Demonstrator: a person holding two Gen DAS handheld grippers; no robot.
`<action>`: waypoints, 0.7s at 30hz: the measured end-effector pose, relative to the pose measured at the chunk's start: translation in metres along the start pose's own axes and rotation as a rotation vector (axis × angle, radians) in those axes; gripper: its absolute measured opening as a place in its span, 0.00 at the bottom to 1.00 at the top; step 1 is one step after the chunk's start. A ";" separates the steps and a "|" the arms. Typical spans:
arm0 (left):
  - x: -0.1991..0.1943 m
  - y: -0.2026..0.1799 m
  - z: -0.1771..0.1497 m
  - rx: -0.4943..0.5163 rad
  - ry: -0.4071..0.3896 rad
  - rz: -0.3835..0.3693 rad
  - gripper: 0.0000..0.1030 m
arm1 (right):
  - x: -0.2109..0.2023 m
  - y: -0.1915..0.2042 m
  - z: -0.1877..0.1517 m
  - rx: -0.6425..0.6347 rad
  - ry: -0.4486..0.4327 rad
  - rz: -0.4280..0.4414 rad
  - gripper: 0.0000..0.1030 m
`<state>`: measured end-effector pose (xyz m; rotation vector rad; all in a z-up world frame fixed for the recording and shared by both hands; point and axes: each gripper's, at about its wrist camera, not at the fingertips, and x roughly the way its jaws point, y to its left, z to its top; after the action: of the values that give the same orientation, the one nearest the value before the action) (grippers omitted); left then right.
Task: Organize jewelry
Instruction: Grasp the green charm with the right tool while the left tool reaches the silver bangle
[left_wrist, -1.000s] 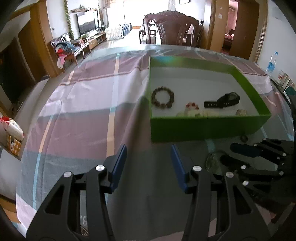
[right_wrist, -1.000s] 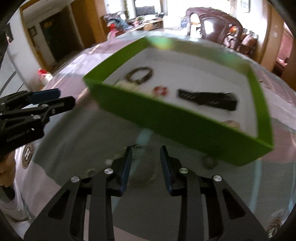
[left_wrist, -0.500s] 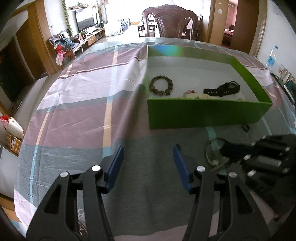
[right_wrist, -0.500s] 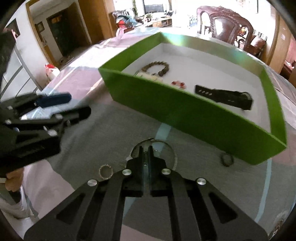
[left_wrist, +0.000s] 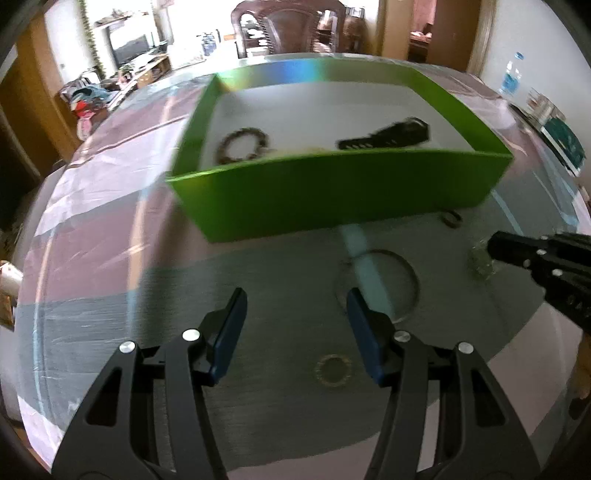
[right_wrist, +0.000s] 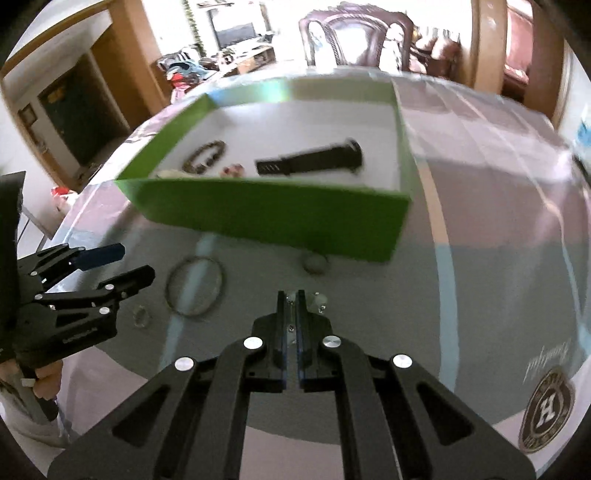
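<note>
A green box (left_wrist: 332, 192) (right_wrist: 280, 218) holds a bead bracelet (left_wrist: 242, 144) (right_wrist: 205, 157), a black watch (left_wrist: 388, 136) (right_wrist: 314, 160) and small pieces. In front of it on the cloth lie a thin bangle (left_wrist: 376, 284) (right_wrist: 194, 286), a small gold ring (left_wrist: 332, 369) (right_wrist: 141, 316) and a dark ring (left_wrist: 451, 218) (right_wrist: 315, 263). My left gripper (left_wrist: 295, 314) (right_wrist: 122, 264) is open and empty, just before the bangle. My right gripper (right_wrist: 291, 295) (left_wrist: 495, 245) is shut on a small pale earring-like piece (right_wrist: 319, 301) (left_wrist: 480, 264), right of the bangle.
The table has a striped pink and grey cloth (left_wrist: 110, 221) under glass. A dark wooden chair (left_wrist: 291, 26) stands behind the table. A water bottle (left_wrist: 511, 77) and small boxes (left_wrist: 561, 140) are at the far right edge.
My right gripper has left the bangle on the cloth and moved right, now shut on a small pale piece. My left gripper has moved forward and right toward the bangle.
</note>
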<state>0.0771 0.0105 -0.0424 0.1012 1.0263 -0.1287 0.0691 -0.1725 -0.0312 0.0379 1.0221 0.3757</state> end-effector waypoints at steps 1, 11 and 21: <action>0.001 -0.003 -0.001 0.006 0.003 -0.007 0.55 | 0.003 -0.002 -0.003 0.007 0.007 -0.001 0.04; 0.008 -0.030 0.002 0.058 -0.012 -0.082 0.73 | 0.003 -0.011 -0.008 0.038 -0.010 0.033 0.07; 0.023 -0.038 0.001 0.065 0.018 -0.059 0.58 | -0.004 -0.029 -0.005 0.104 -0.035 -0.035 0.39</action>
<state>0.0835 -0.0285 -0.0623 0.1310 1.0440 -0.2151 0.0715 -0.2018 -0.0372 0.1198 1.0055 0.2887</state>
